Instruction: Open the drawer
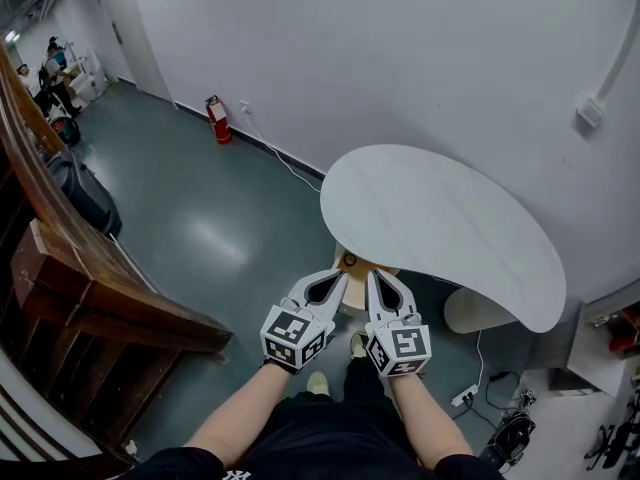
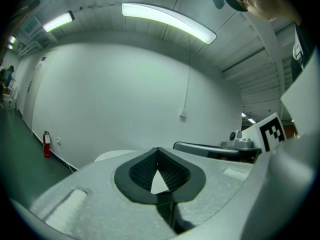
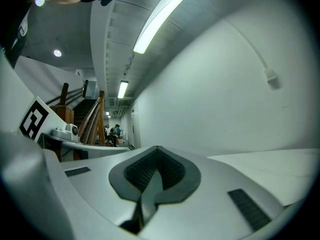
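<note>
Left tongs (image 1: 338, 276), right tongs (image 1: 372, 276): both closed, empty, held side by side at the near edge of the white tabletop (image 1: 440, 218). Wooden part (image 1: 351, 262) seen between the tips, under the tabletop; whether a drawer cannot be told.

A white table (image 1: 440, 228) with a round, bean-shaped top stands by the white wall. Its top is smooth and flat. Under it, a round white foot (image 1: 478, 313) sits on the floor (image 1: 220, 238). The floor is dark green-grey and shiny. A red fire extinguisher (image 1: 218, 120) stands on the floor next to the wall, well apart from the table. A white power strip (image 1: 463, 396) lies on the floor near the table's foot. A dark bag (image 1: 88, 196) sits on the floor beside the wooden stair rail (image 1: 90, 268). The person's light shoes (image 1: 318, 382) stand on the floor near the table.
</note>
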`<state>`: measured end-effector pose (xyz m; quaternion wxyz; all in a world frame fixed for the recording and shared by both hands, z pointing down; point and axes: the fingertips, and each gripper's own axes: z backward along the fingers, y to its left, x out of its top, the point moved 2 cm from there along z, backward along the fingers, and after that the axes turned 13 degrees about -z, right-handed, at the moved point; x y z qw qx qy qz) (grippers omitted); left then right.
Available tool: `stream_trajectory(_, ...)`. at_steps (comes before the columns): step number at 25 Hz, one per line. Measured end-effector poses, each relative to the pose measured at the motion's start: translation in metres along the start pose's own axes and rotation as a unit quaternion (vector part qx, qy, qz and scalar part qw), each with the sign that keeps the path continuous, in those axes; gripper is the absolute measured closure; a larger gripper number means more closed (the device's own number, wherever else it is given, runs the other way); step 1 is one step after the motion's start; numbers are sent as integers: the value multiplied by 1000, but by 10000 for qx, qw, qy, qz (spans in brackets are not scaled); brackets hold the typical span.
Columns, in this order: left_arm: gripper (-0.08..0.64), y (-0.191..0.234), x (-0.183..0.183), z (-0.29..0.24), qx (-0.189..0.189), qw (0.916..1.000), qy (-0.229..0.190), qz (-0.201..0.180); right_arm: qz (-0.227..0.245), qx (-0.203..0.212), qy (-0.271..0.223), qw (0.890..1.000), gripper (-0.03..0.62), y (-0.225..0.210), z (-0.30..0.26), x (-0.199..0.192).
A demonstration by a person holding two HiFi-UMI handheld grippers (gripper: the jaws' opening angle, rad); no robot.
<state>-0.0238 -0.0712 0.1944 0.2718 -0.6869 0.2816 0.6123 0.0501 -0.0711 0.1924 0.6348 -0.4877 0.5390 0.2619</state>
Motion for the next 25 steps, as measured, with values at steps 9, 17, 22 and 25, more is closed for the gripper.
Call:
stream_trajectory(9,554,10,22,-3,114,9997,-155,-129,114,98,-87,9998,578,8,-8,15)
stream_trajectory(17,554,11,22,-4,137,9997,-158,-135,131,124,-65,9998,578,10,-12,15)
stream_trajectory(22,554,13,19,-5,160,9997,-140,-144,149,137,-52,9998,578,10,-14,12)
stream_trajectory(25,554,13,17,-6,152,9997,-128,-134,151,120,-32,9998,578,8,-15,10)
